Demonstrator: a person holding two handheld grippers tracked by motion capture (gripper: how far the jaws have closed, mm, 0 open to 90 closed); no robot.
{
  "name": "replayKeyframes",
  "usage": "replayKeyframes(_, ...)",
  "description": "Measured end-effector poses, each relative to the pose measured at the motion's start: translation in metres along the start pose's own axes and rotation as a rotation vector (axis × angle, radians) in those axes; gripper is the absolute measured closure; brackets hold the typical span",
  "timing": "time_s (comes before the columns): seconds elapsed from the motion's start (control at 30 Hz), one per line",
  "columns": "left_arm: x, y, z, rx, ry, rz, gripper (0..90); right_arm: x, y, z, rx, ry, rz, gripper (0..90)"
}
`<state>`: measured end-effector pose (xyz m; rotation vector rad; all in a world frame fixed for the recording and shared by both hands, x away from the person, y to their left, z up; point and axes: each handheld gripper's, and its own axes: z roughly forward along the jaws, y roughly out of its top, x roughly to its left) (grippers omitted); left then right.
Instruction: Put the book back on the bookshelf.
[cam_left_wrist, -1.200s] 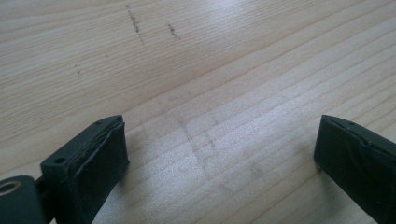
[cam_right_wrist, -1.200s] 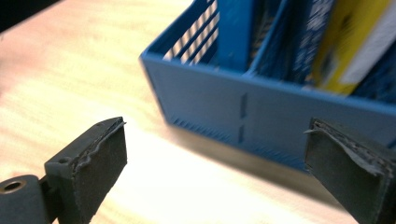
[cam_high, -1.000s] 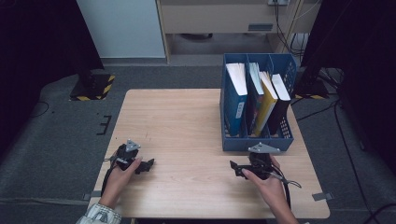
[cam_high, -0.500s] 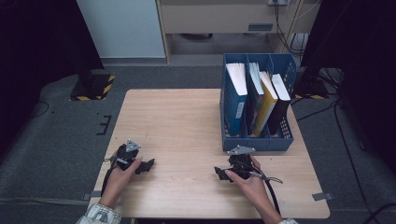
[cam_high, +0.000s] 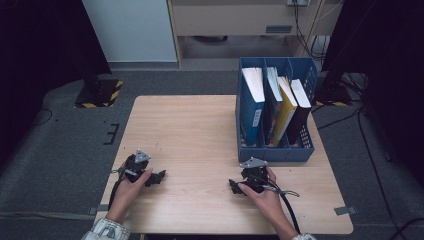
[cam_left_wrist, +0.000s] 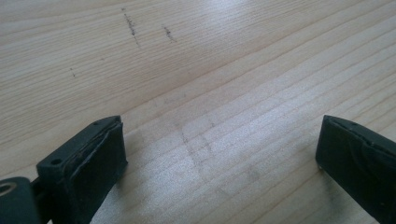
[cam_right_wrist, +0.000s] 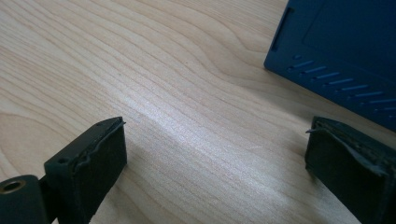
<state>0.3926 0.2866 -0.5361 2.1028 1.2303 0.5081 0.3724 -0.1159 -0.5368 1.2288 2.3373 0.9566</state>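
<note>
- The left gripper rests low on the desk near its front-left corner, held from behind by the person's left hand, with the forearm coming in from the bottom edge.
- In the left gripper view its jaws stand spread wide apart over bare wood, with nothing between them; a few dark scuff marks lie farther off on the wood.
- The right gripper sits on the desk near the front edge, right of centre, with the right hand wrapped around it and a black cable trailing back toward the person.
- Its jaws are likewise spread, holding nothing; the right gripper view shows plain wood between them.
- The blue file box stands on the right side of the desk, just beyond the right gripper and not touching it; in the right gripper view its slotted blue wall rises ahead and to the right of the jaws.
- The file box is split into compartments that hold upright books: a blue one in the left compartment, then a dark blue one, a yellow one leaning, and a black one at the right.
- The two grippers are well apart from each other.
</note>
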Motion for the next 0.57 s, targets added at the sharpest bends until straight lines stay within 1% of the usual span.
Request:
replayKeyframes(0.03, 0.0000, 0.0000, 0.0000, 0.000, 0.000, 0.000, 0.9, 0.0000, 0.0000, 0.0000, 0.000, 0.000, 0.000, 4.4)
replayKeyframes(0.07, -0.0001, -0.0001, 0.0000, -0.001, 0.000, -0.001, 0.9, 0.0016, -0.0007, 0.0017, -0.011, -0.010, -0.001, 3.0)
replayKeyframes(0.13, -0.0005, -0.0001, 0.0002, -0.003, 0.000, -0.004, 0.9, 0.0024, -0.0007, 0.0025, -0.017, -0.010, 0.004, 2.7)
replayKeyframes(0.3, -0.0007, -0.0003, 0.0001, -0.004, -0.001, -0.003, 0.8, 0.0024, -0.0003, 0.0032, -0.016, -0.015, -0.003, 2.0)
replayKeyframes(0.47, -0.0009, -0.0004, -0.0001, -0.003, -0.004, 0.001, 0.8, 0.0018, -0.0002, 0.0036, -0.014, -0.012, 0.005, 1.2)
replayKeyframes(0.53, -0.0007, -0.0004, -0.0001, -0.003, -0.006, 0.002, 0.8, 0.0011, -0.0003, 0.0034, -0.013, -0.021, 0.008, 1.0)
replayKeyframes(0.57, -0.0007, -0.0004, -0.0001, -0.003, -0.006, 0.002, 0.8, 0.0010, -0.0004, 0.0031, -0.012, -0.024, 0.017, 0.9)
